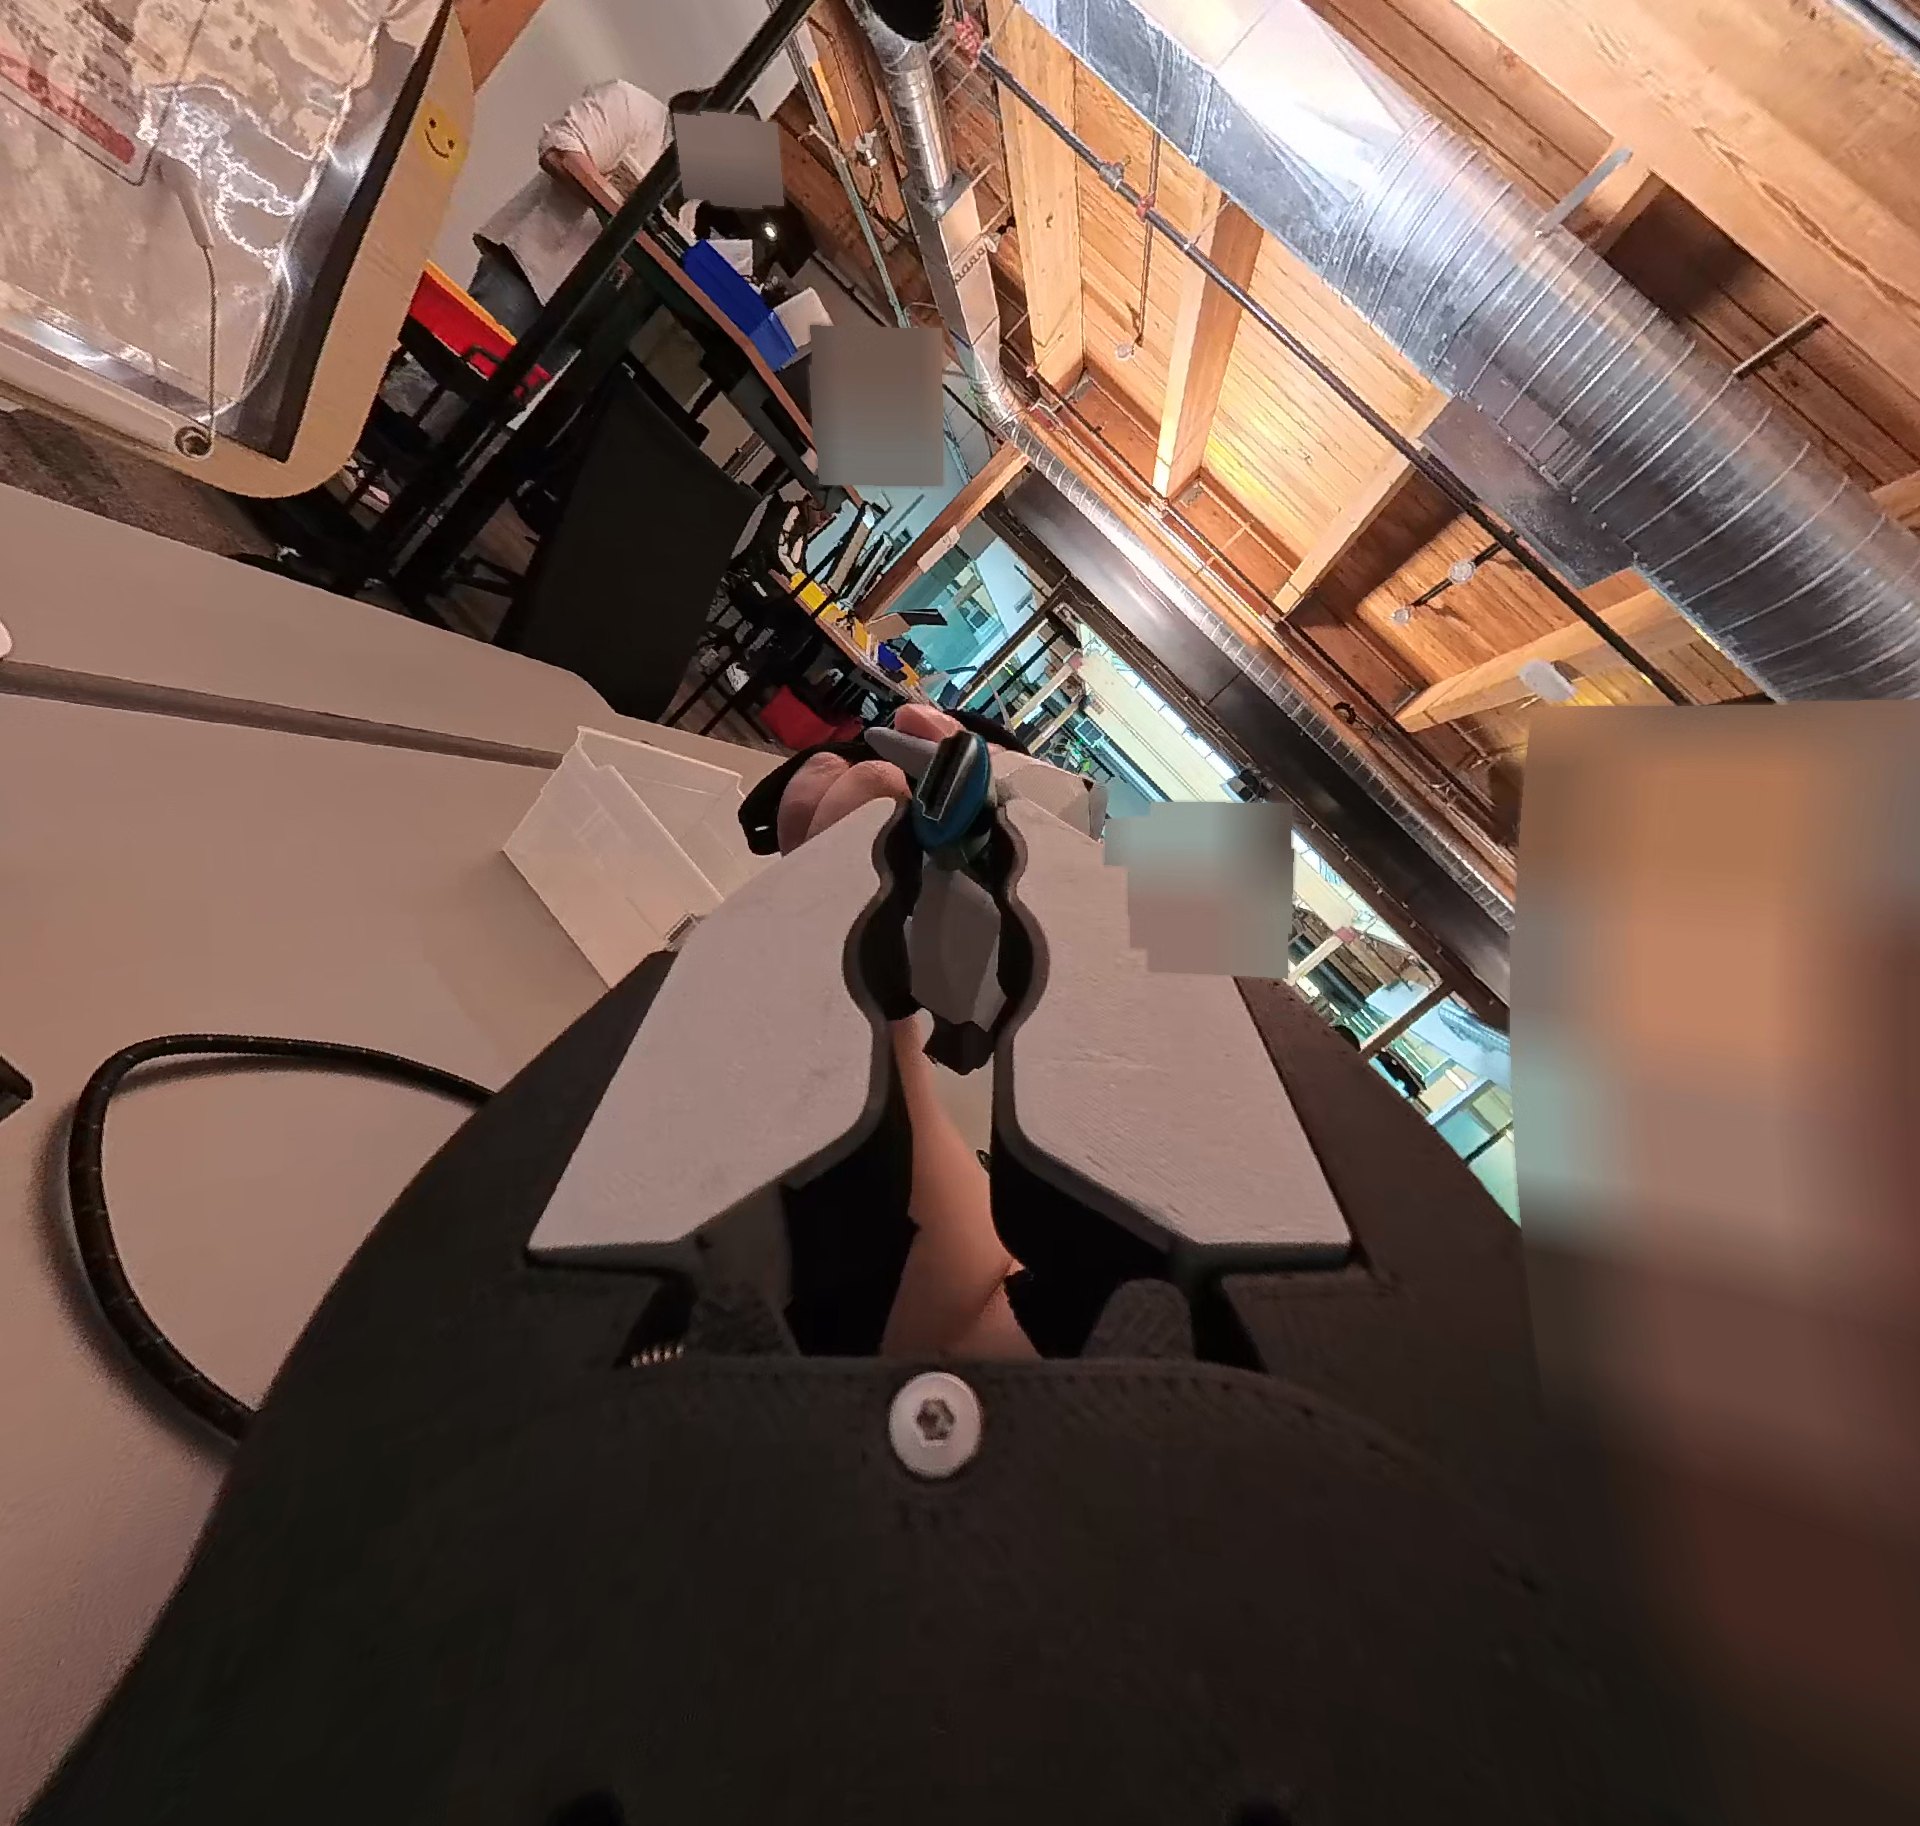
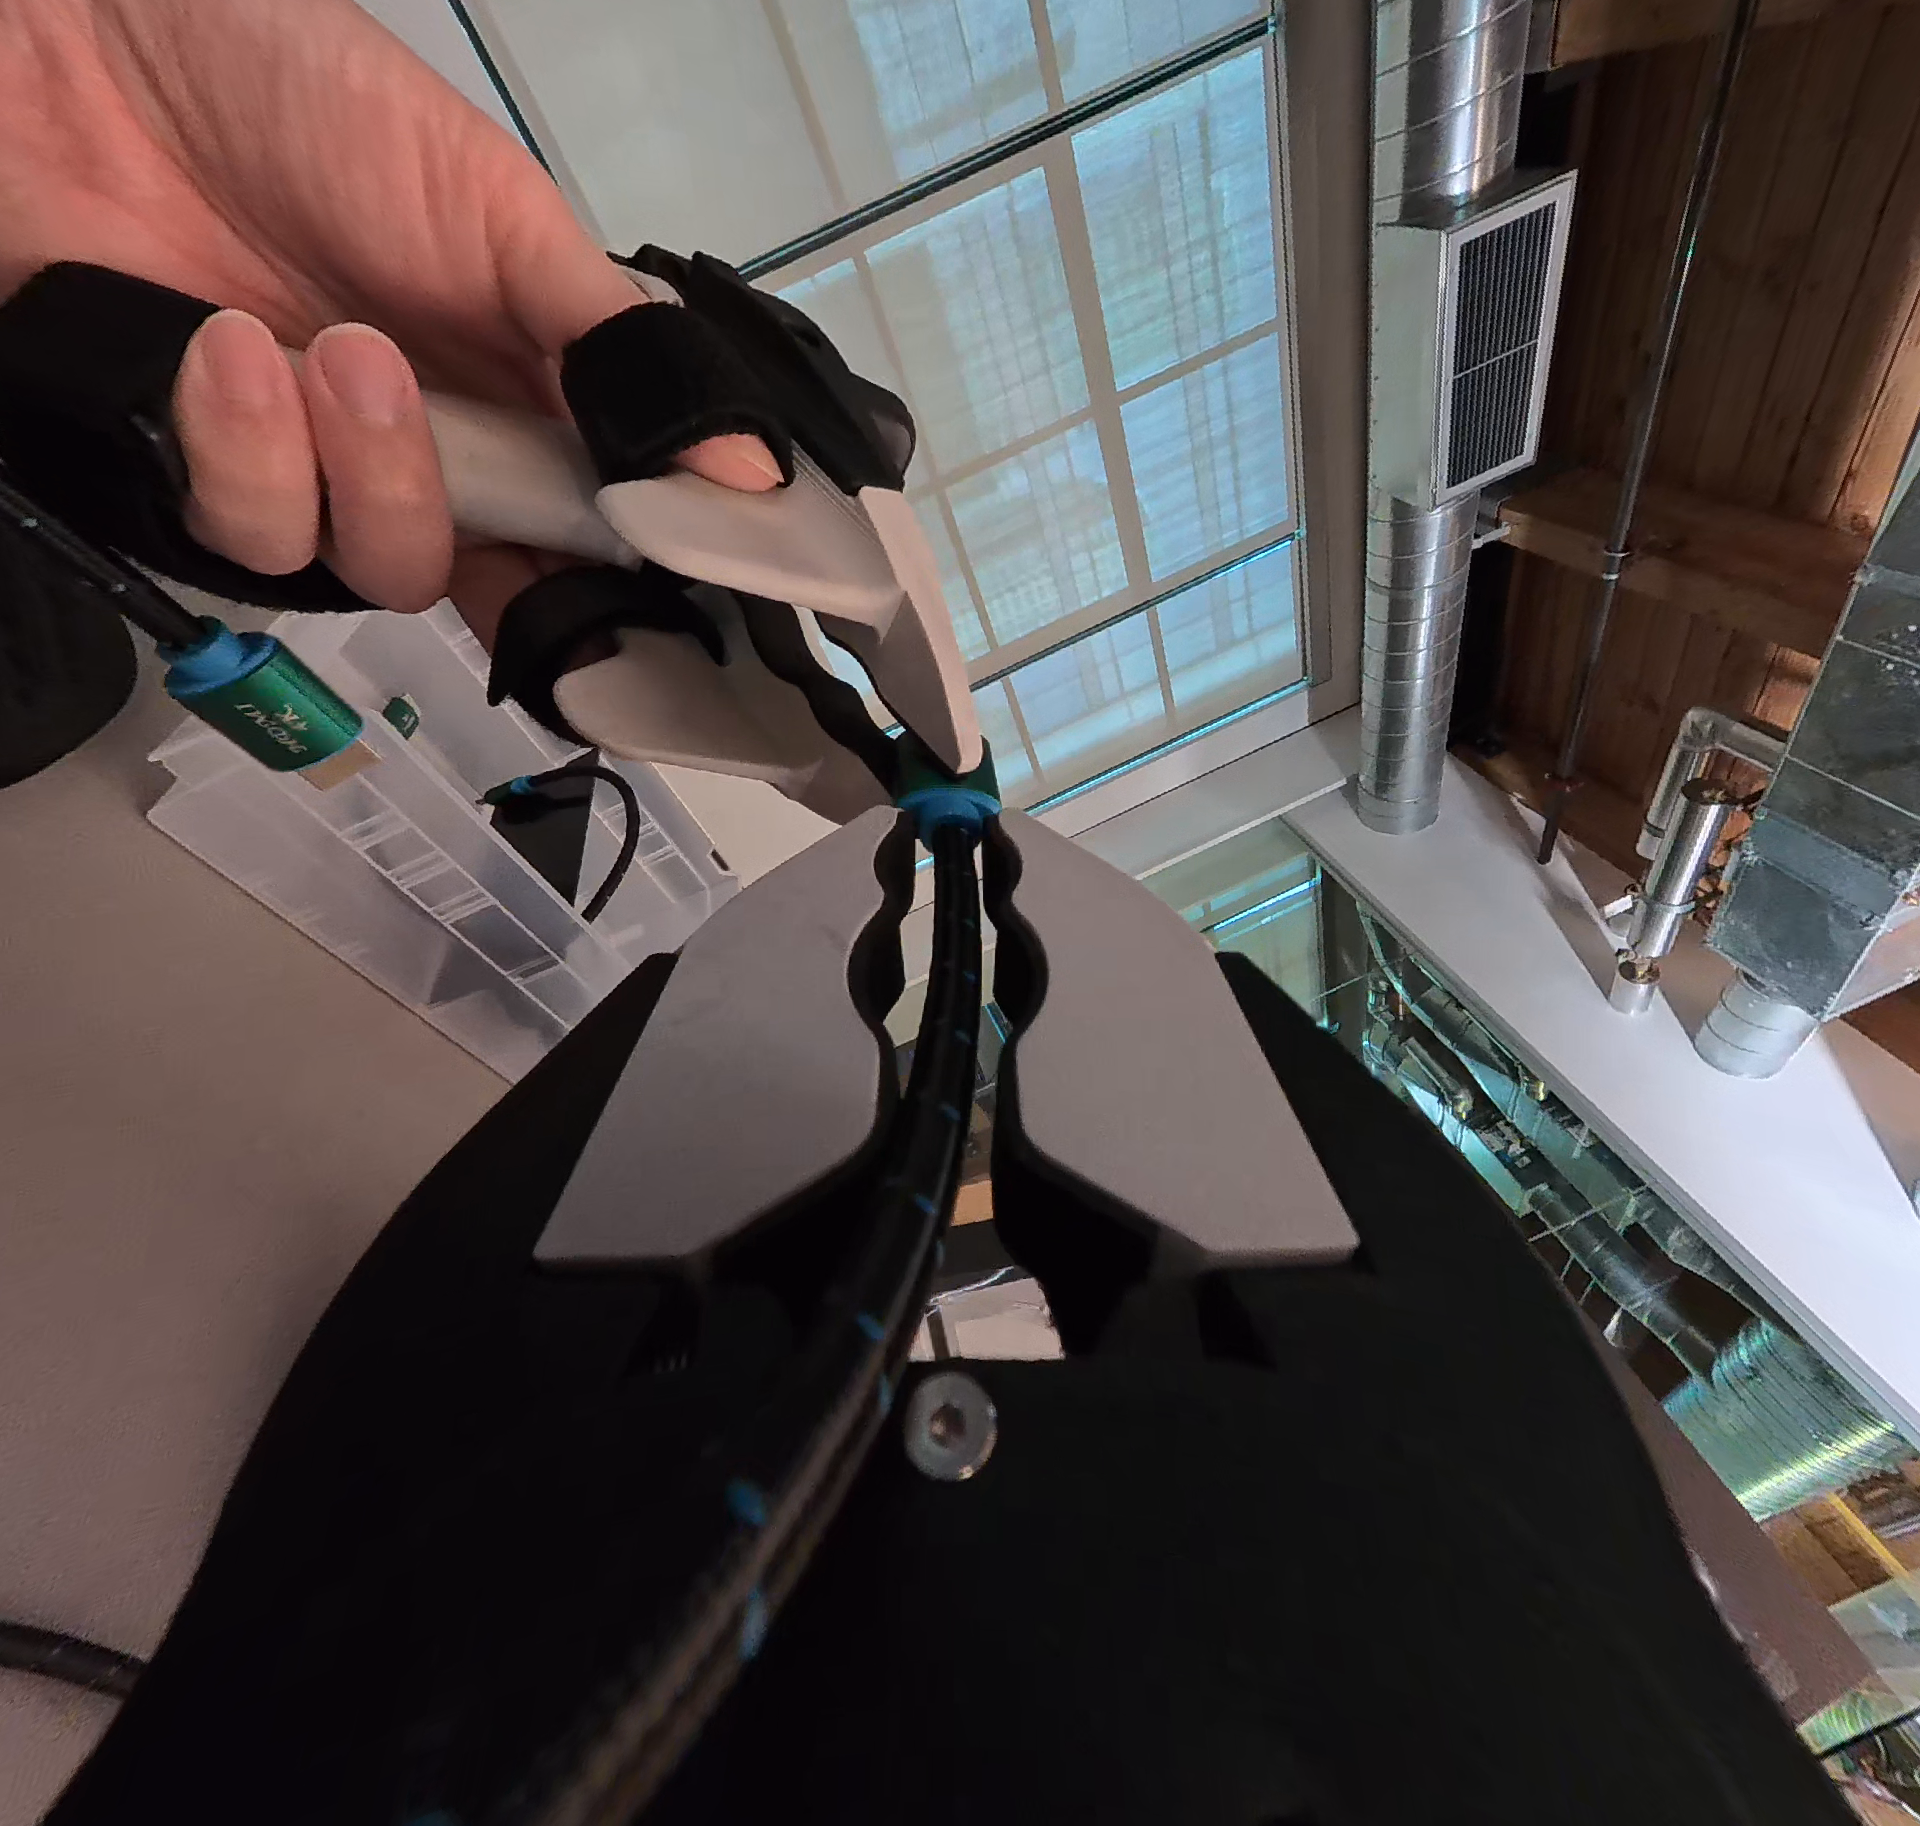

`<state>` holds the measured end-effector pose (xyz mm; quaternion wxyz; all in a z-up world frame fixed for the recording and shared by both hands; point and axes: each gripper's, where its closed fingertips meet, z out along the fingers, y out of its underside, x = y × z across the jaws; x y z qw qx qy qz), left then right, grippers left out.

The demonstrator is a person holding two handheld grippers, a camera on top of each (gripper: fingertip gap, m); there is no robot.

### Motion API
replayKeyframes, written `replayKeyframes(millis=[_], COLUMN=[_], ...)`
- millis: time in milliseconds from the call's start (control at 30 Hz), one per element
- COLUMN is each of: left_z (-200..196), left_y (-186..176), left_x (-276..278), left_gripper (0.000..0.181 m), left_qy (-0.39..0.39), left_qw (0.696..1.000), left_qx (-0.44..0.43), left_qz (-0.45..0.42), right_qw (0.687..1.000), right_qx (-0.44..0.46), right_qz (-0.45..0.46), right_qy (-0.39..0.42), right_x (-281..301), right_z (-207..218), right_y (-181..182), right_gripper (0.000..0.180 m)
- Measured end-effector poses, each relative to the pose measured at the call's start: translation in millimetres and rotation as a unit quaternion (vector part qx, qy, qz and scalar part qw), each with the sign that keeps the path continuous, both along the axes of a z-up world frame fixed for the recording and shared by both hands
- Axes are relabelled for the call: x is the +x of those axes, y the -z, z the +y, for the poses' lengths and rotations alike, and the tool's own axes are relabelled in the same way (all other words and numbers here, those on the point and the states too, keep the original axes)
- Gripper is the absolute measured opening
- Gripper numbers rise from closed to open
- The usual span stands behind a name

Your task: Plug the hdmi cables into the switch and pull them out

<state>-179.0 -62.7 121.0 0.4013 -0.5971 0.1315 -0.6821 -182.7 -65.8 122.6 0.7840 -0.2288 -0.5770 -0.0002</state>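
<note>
My left gripper (image 1: 948, 838) is shut on the green HDMI plug (image 1: 940, 789), whose metal end shows just past the tips. In the right wrist view my right gripper (image 2: 940, 822) is shut on the same plug's black cable (image 2: 951, 955), right behind the blue collar (image 2: 940, 802). There the left gripper (image 2: 925, 756), held by a hand (image 2: 260, 218), pinches the green plug body (image 2: 925, 760). A second green HDMI plug (image 2: 286, 716) hangs free on its cable at the left. A black box, which may be the switch (image 2: 551, 836), sits in a clear bin with a cable in it.
Both grippers are lifted above the pale table (image 1: 208, 893). The clear plastic bin (image 1: 623, 841) stands on it, also seen in the right wrist view (image 2: 343, 841). A black cable loop (image 1: 99, 1205) lies on the table at the left. People work at benches far behind.
</note>
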Motion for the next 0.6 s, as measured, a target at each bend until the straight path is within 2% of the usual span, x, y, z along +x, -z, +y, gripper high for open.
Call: replayKeyframes(millis=[300, 400, 567, 600], left_z=[3.3, 4.5, -2.1, -3.4], left_y=[5.1, 6.1, -20.4, -27.4], left_x=[-1.1, 0.7, -11.7, -18.2], left_gripper=[0.012, 0.014, 0.054, 0.054], left_qy=[0.002, -0.009, -0.053, -0.068], left_qw=[1.0, 1.0, 0.993, 0.99], left_qx=[-0.011, 0.016, 0.098, 0.118], left_qz=[-0.003, 0.024, 0.045, 0.047], right_qw=[1.0, 1.0, 1.0, 1.0], right_qx=[-0.018, -0.014, -0.013, -0.019], right_qz=[-0.005, -0.006, 0.003, -0.001], right_qy=[0.005, 0.015, 0.018, 0.023], right_x=[-1.6, -0.6, 9.9, 12.8], right_z=[3.9, 4.5, 6.4, 9.0], right_y=[4.6, 4.2, -1.8, -1.6], right_gripper=[0.012, 0.012, 0.012, 0.012])
